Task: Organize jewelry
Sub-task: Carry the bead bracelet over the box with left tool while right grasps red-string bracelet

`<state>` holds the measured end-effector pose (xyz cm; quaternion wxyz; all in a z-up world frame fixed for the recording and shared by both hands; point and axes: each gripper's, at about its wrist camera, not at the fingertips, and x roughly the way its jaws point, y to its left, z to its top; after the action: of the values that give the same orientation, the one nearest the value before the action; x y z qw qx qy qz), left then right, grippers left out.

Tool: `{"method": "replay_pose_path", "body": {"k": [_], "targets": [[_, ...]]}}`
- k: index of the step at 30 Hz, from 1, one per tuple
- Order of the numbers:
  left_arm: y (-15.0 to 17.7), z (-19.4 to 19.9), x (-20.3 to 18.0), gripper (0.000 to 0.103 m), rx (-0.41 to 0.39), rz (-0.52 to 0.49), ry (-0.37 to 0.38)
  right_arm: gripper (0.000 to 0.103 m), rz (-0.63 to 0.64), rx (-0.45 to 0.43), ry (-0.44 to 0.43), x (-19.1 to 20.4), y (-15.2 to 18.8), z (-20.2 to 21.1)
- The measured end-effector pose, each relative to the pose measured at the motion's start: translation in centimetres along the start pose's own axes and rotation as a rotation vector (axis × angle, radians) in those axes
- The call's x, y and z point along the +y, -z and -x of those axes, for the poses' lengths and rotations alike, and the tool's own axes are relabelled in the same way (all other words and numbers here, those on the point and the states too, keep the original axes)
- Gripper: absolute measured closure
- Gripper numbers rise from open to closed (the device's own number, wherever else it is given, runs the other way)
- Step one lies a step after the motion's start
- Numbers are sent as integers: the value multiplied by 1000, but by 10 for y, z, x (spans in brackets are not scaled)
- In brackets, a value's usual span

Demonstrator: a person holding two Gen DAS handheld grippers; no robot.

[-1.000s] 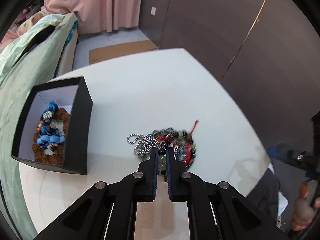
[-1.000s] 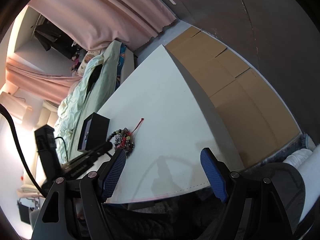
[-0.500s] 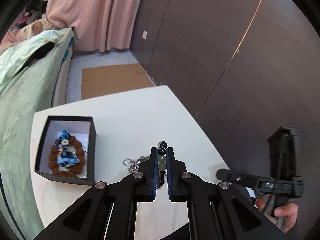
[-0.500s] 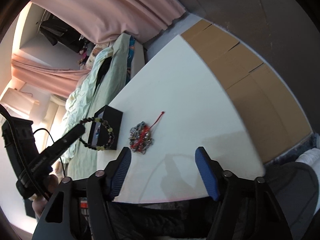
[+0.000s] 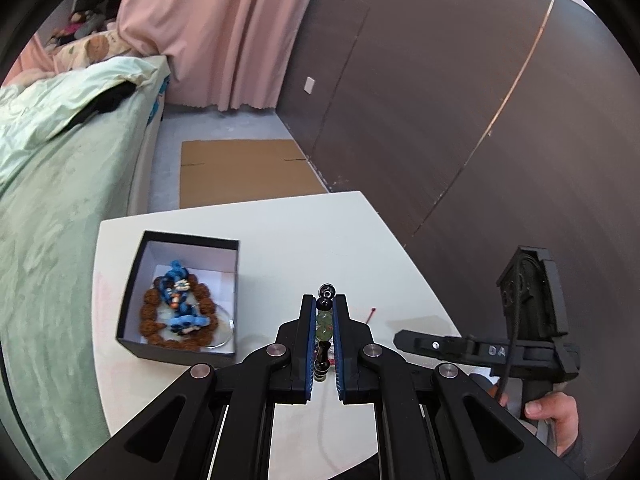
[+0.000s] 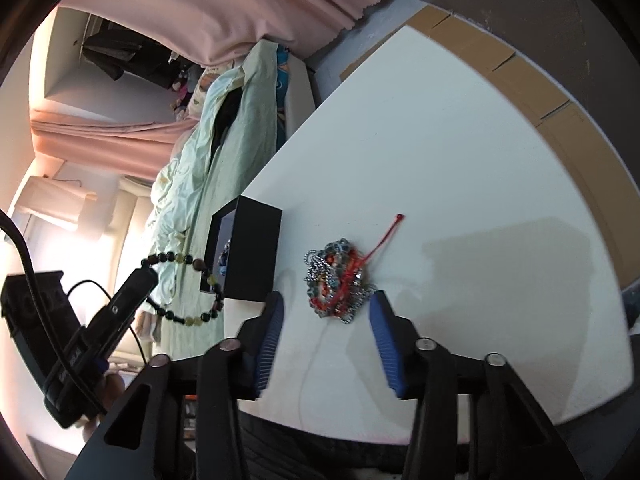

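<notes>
Broadly, the white bench (image 5: 280,240) carries everything: a black box (image 5: 182,300) near its left edge, toward the bed, and a tangled heap of jewelry (image 6: 338,280) closer to the near edge. Inside the box already lie a brown beaded bracelet (image 5: 150,312) and a blue knotted piece (image 5: 176,284), so part of the sorting looks done; the heap of chains, beads and red cord is what is left, along with the piece now in the air. That piece is a dark-and-green beaded bracelet (image 6: 188,280), pinched between the closed left tongs (image 5: 324,320) and held above the bench, near the box but not over its opening as far as I can judge. In the left wrist view its beads run lengthwise along the fingers, a dark bead poking past the tips; in the right wrist view the loop hangs down from them. The right tongs (image 6: 326,332) stand wide apart and empty, framing the heap.
</notes>
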<state>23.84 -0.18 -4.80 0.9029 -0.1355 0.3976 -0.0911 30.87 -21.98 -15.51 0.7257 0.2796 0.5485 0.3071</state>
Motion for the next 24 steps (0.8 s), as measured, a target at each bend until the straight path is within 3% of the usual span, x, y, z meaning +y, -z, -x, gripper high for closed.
{"method": "replay_pose_path", "body": {"k": [12,24], "targets": [[0,9,34,95,-28,66,-3,63,-168,29,62,-8,-18,-30],[6,16,55,95,-37,108,-5,66,-403,6,46,-22,-17,-45]]}}
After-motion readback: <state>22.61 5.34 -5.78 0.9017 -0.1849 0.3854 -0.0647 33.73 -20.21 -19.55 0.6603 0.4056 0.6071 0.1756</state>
